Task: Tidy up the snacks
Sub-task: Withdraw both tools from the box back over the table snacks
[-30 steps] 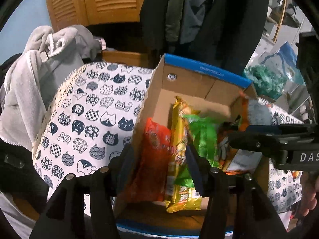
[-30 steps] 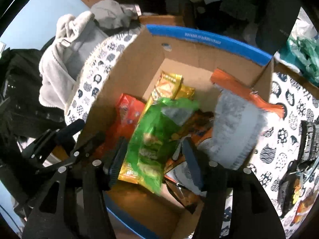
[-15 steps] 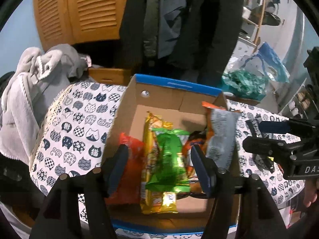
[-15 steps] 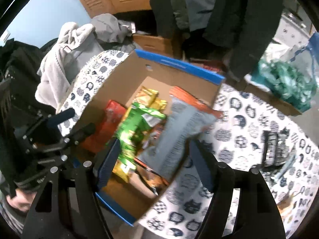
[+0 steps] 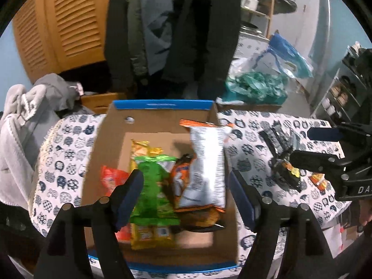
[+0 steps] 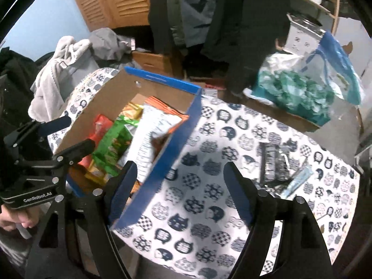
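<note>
Retraction complete: both grippers have pulled back from the cardboard box (image 5: 160,116). Left gripper (image 5: 186,197) and right gripper (image 6: 180,190) stand wide open, empty. Snack packets (image 5: 207,162) lie inside (black packets (image 6: 270,165) remain near the table's right edge).

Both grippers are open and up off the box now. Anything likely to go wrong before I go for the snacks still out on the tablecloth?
The silver-backed chip bag leans on the cardboard box wall, top above the rim; a bump might tip it out. The dark wrappers and the pale packet overlap, so the right gripper may pinch two. The left gripper hangs over the box.
</note>
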A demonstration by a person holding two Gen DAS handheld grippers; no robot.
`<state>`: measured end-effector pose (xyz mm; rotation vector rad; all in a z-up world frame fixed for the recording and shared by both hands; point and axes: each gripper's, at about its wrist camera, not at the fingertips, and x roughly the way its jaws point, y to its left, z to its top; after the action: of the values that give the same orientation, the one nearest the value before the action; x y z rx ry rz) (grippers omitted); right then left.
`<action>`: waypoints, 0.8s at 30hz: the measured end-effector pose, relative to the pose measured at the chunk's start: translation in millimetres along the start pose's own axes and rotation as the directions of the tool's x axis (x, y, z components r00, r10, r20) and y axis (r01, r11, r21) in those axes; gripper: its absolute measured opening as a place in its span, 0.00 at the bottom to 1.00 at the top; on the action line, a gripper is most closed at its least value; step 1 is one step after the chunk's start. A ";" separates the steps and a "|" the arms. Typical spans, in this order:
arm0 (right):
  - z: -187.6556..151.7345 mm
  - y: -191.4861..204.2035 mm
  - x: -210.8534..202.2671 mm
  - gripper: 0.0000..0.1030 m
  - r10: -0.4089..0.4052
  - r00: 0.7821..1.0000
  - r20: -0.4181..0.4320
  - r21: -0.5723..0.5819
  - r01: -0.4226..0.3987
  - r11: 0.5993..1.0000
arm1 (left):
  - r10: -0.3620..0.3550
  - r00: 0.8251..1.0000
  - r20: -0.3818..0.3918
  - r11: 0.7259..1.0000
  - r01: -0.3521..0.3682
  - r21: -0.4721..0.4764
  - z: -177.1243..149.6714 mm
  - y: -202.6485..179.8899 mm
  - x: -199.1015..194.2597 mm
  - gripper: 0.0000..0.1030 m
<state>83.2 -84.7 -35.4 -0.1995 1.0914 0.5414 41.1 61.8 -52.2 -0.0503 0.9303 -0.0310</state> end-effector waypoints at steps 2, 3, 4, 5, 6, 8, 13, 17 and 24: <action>-5.5 -9.3 -5.4 0.75 -0.004 1.000 0.004 0.011 0.004 1.000 | -0.027 1.000 -0.010 1.000 0.027 0.012 0.6 -12.2 1.9 0.75; -8.8 -15.1 -8.4 0.75 -0.009 1.000 0.006 0.017 0.009 1.000 | -0.035 0.999 -0.011 0.999 0.035 0.022 1.2 -17.8 2.5 0.75; -12.2 -21.2 -11.4 0.75 -0.014 1.000 0.008 0.024 0.014 1.000 | -0.038 0.999 -0.010 0.999 0.038 0.031 0.9 -22.8 2.2 0.75; -14.7 -25.9 -13.7 0.75 -0.018 1.000 0.007 0.029 0.018 0.999 | -0.038 0.999 -0.011 0.998 0.039 0.048 1.9 -31.0 3.0 0.77; -18.3 -32.0 -16.8 0.75 -0.025 1.000 0.008 0.036 0.025 0.999 | -0.038 0.999 -0.013 0.998 0.039 0.058 2.5 -36.8 3.4 0.78; -26.1 -47.5 -22.4 0.75 -0.038 0.999 0.009 0.053 0.038 0.998 | -0.051 0.999 -0.016 0.996 0.052 0.076 3.8 -48.9 4.4 0.78; -43.7 -88.7 -30.4 0.75 -0.065 0.998 -0.007 0.131 0.065 0.989 | -0.094 0.994 -0.061 0.989 0.101 0.110 4.3 -80.3 11.4 0.78; -59.6 -122.3 -36.4 0.75 -0.108 0.994 -0.017 0.174 0.110 0.979 | -0.107 0.990 -0.088 0.983 0.119 0.141 4.0 -103.0 17.7 0.78; -84.0 -173.1 -41.2 0.75 -0.146 0.988 -0.048 0.244 0.153 0.958 | -0.136 0.977 -0.163 0.968 0.166 0.188 -0.8 -144.5 38.9 0.78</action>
<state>91.0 -280.2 -56.1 -0.0708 1.1520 0.2639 62.9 -84.3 -75.6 0.0693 1.0678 -0.2734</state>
